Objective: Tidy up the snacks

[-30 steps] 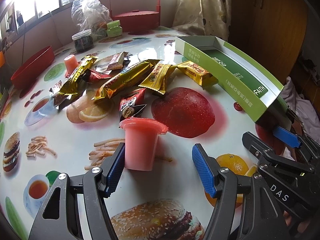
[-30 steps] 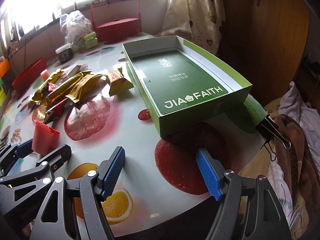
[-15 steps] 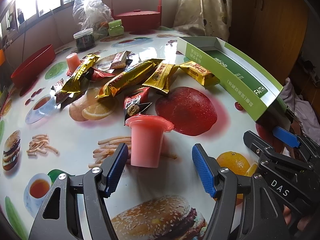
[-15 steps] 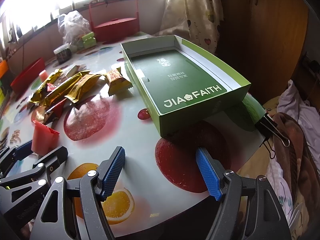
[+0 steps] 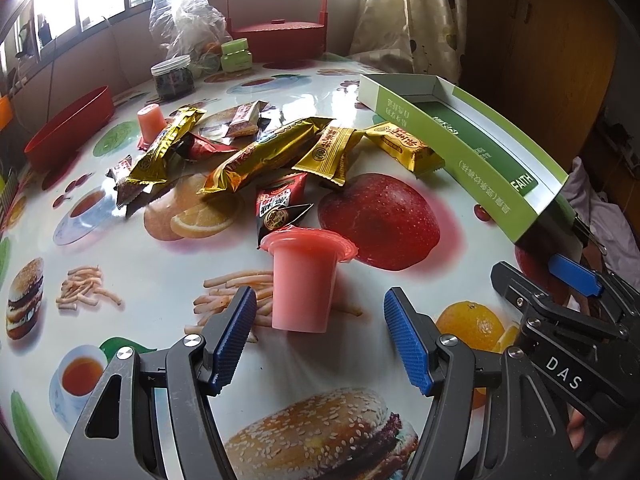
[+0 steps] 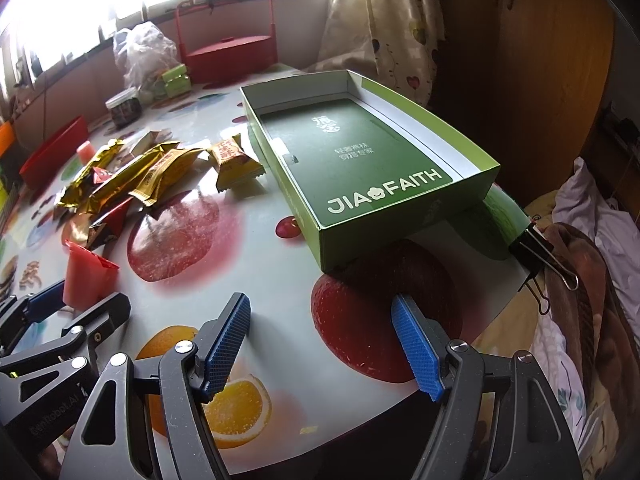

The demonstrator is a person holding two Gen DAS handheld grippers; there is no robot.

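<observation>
One broad worktop (image 5: 132,280) fills both views, its glossy cover printed with burgers, fries, tea cups, orange slices and big red apples. Windows run along the far wall, a patterned curtain (image 6: 384,28) hangs at the corner, and dark wooden doors (image 6: 532,60) stand beside it; rumpled bedding (image 6: 592,232) lies past the worktop's edge.

At the far end sit a red lidded carrier with a tall handle (image 5: 278,34), a crumpled plastic bag (image 5: 180,20), a dark-filled jar (image 5: 173,76) and a long red tray (image 5: 68,128).

An open green box (image 6: 360,164) lies near the right edge, holding no snacks. Left of it, wrapped snacks (image 5: 264,152) lie in a loose heap, gold and red packets overlapping. A binder clip (image 6: 540,252) grips the cover at the worktop's edge.

A pink jelly cup (image 5: 306,280) stands upright near the left gripper (image 5: 320,336), whose fingers are spread wide, not touching it. The right gripper (image 6: 324,344) hovers with fingers apart, holding nothing.
</observation>
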